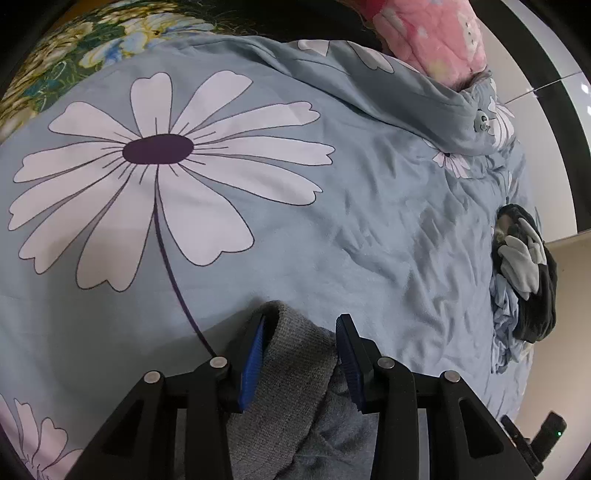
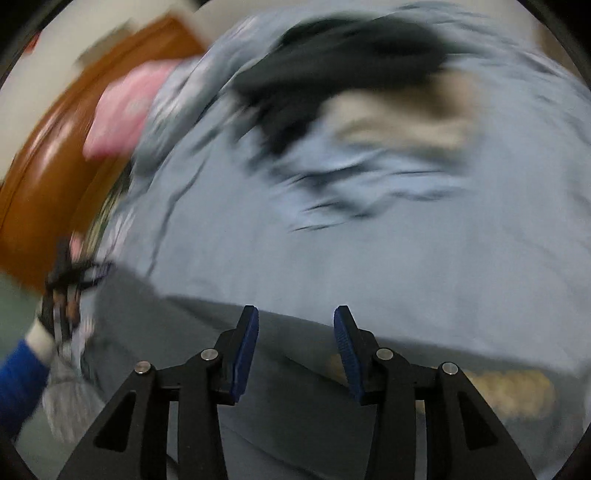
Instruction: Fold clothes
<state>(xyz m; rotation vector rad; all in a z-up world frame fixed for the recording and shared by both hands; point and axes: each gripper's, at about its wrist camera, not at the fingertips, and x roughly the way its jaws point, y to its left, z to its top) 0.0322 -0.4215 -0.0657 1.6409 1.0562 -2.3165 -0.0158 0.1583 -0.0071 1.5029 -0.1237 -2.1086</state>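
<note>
My left gripper [image 1: 301,363] spread around one grey garment [image 1: 295,373]; right gripper [image 2: 295,350] open, empty; one clothes pile [image 1: 524,273].

Left wrist cam is looking down close over the blue duvet [image 1: 332,229], facing the pink pillow [image 1: 432,33]. Right wrist cam, badly blurred, is facing across the same duvet; both are catching the dark clothes pile [image 1: 532,280].

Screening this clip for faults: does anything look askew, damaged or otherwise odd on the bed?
Nothing looks damaged or spilled. The right wrist view is heavily motion-blurred, so details there are unclear. In the left view, the left gripper stands open around a grey knit garment, and a dark bundle of clothes sits bunched near the blue floral bedspread's far edge.
</note>
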